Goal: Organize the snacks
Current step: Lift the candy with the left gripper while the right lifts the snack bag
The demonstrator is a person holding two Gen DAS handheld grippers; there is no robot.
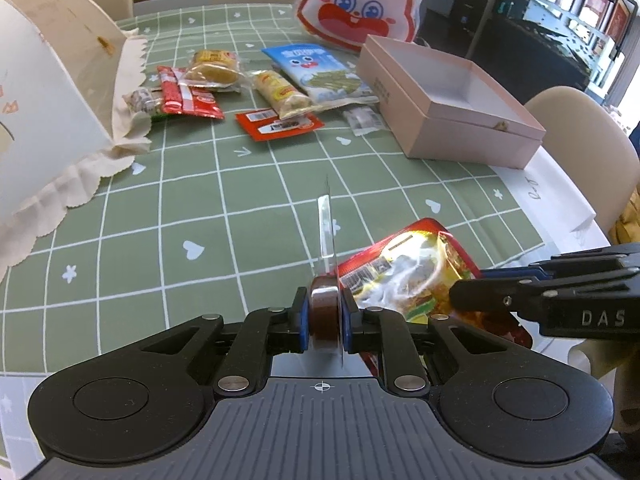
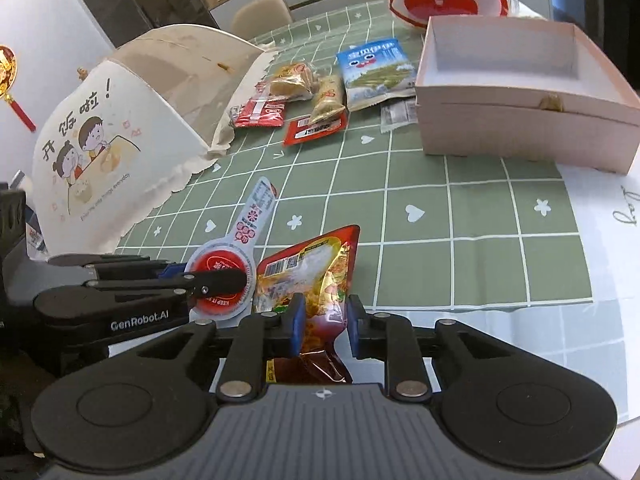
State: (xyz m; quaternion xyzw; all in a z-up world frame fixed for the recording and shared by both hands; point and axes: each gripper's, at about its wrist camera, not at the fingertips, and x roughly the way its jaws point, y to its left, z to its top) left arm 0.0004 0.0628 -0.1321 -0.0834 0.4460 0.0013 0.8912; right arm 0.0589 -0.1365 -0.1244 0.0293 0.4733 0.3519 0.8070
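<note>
My left gripper [image 1: 325,320] is shut on a round brown snack in a clear blister pack [image 1: 325,316], held edge-on just above the green checked tablecloth [image 1: 200,208]. In the right wrist view that pack shows its red round label and long white tab [image 2: 250,224], with the left gripper [image 2: 240,280] clamped across it. My right gripper [image 2: 322,324] is shut on a shiny red and gold snack pouch [image 2: 308,268], which stands up between the blue pads. The same pouch [image 1: 412,276] lies to the right of my left gripper, beside the right gripper's fingers [image 1: 480,296].
Several snack packets [image 1: 276,92] lie at the far middle of the table. An open pink box [image 1: 448,96] stands at the right. A white paper bag with cartoon print [image 2: 100,148] lies on its side at the left. A rabbit-face bag [image 1: 360,4] stands at the back. Chairs ring the table.
</note>
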